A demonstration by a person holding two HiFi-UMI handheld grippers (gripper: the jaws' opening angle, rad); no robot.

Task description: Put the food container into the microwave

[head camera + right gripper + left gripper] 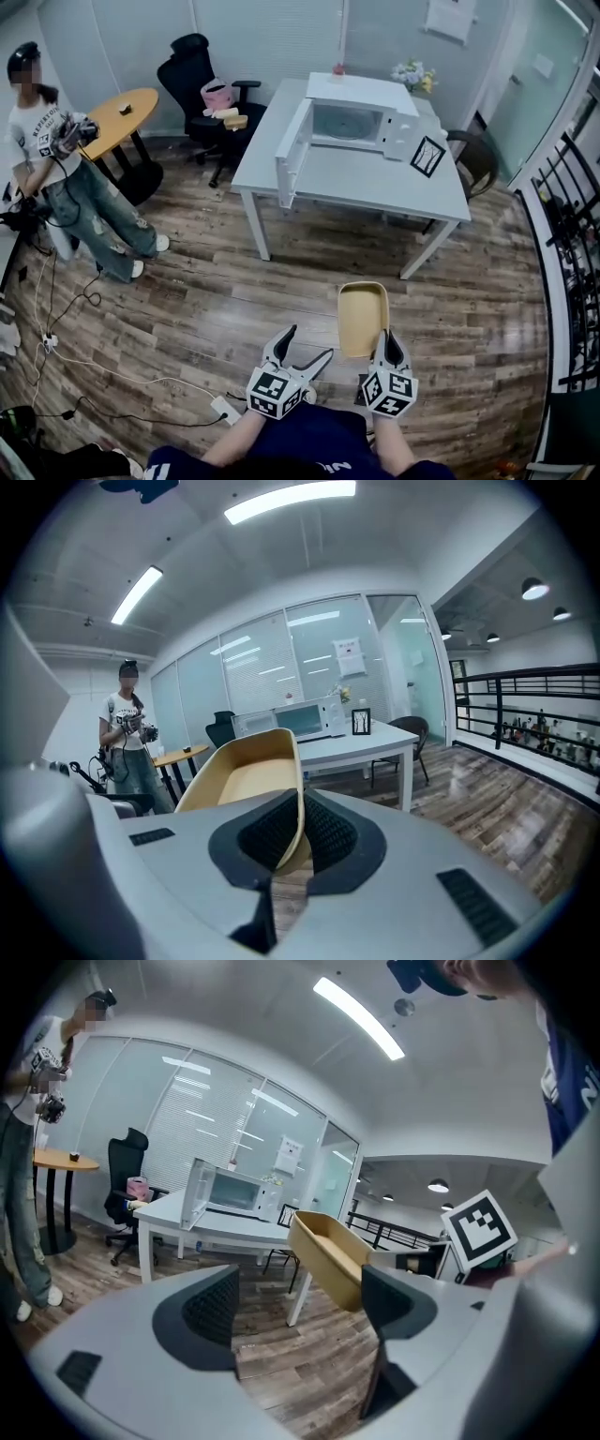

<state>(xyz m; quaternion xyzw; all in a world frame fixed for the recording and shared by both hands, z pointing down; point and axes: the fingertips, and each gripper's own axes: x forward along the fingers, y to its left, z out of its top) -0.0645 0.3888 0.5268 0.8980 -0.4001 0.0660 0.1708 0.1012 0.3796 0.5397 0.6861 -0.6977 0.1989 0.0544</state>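
Floor (pixel 234 300) lies open ahead; right hand-held gripper (pixel 385 336) clamps food container (pixel 363 317) rim, left hand-held gripper (pixel 309 341) gapes.

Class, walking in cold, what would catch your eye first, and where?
A tan food container, pinched by its rim in the right gripper, juts out above the floor. Beyond it a white microwave stands door open on a white table. The left gripper hangs open, empty.

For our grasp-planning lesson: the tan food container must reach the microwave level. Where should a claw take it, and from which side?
The thin near end wall of the food container, from the person's side, one jaw inside and one outside: the open top and upright rim suit a pinch, as the right claw shows.
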